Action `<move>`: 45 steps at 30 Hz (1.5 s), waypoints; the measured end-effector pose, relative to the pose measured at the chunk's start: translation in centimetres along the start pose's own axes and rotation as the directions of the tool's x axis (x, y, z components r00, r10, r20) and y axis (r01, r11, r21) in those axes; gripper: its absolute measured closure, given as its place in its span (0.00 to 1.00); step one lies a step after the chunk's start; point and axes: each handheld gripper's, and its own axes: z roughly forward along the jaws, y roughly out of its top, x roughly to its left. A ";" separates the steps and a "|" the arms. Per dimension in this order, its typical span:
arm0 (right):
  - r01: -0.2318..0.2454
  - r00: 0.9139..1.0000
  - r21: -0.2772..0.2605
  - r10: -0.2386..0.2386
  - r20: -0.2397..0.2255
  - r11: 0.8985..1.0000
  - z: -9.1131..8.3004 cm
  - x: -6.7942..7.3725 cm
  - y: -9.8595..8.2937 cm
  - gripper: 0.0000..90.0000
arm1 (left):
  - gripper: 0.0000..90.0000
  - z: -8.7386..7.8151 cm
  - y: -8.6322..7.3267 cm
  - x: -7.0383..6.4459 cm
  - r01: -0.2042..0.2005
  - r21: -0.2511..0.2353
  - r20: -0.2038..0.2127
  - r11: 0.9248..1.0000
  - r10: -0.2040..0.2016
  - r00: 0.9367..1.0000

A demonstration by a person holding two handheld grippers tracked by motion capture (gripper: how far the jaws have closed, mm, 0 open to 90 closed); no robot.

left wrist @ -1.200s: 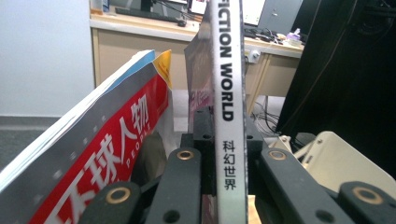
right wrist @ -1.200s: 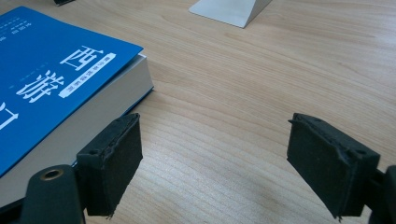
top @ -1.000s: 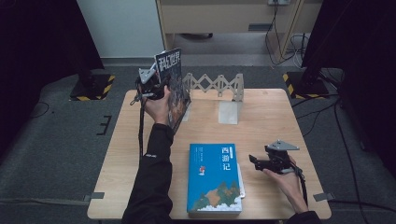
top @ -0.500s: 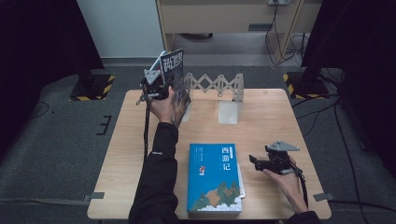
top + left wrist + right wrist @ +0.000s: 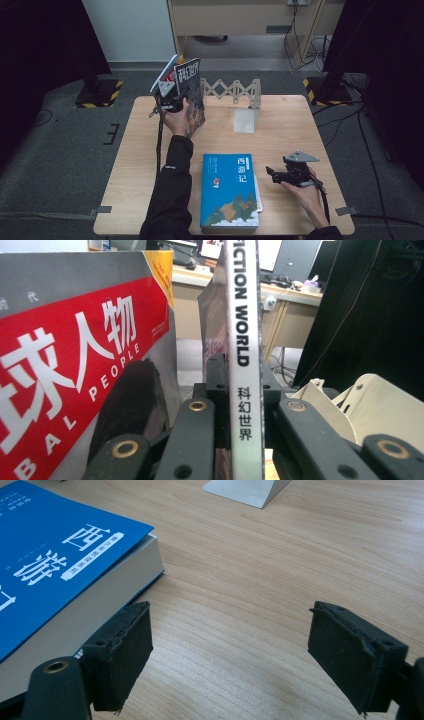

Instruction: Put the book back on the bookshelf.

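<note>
Magazine [image 5: 191, 95] clamped upright by its spine in left gripper [image 5: 170, 97], rack [image 5: 235, 91] just to its right; right gripper [image 5: 280, 175] idles wide open, empty, beside blue book [image 5: 230, 192].

- Light wooden rectangular table [image 5: 140, 165] stands on a grey carpeted floor [image 5: 60, 150].
- Black curtains [image 5: 40, 45] hang at both sides, each over a yellow-and-black striped base [image 5: 100, 95].
- Pale white wall panel [image 5: 127, 27] stands at the back, beside a beige wooden desk [image 5: 240, 17].
- Black cables [image 5: 305, 37] trail beneath that desk.
</note>
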 end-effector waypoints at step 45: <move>0.023 1.000 -0.005 -0.023 0.005 1.000 0.3 0.2 0.3 0.21 | 0.91 -6.9 -3.6 0.7 -0.097 0.139 0.152 0.986 0.076 0.986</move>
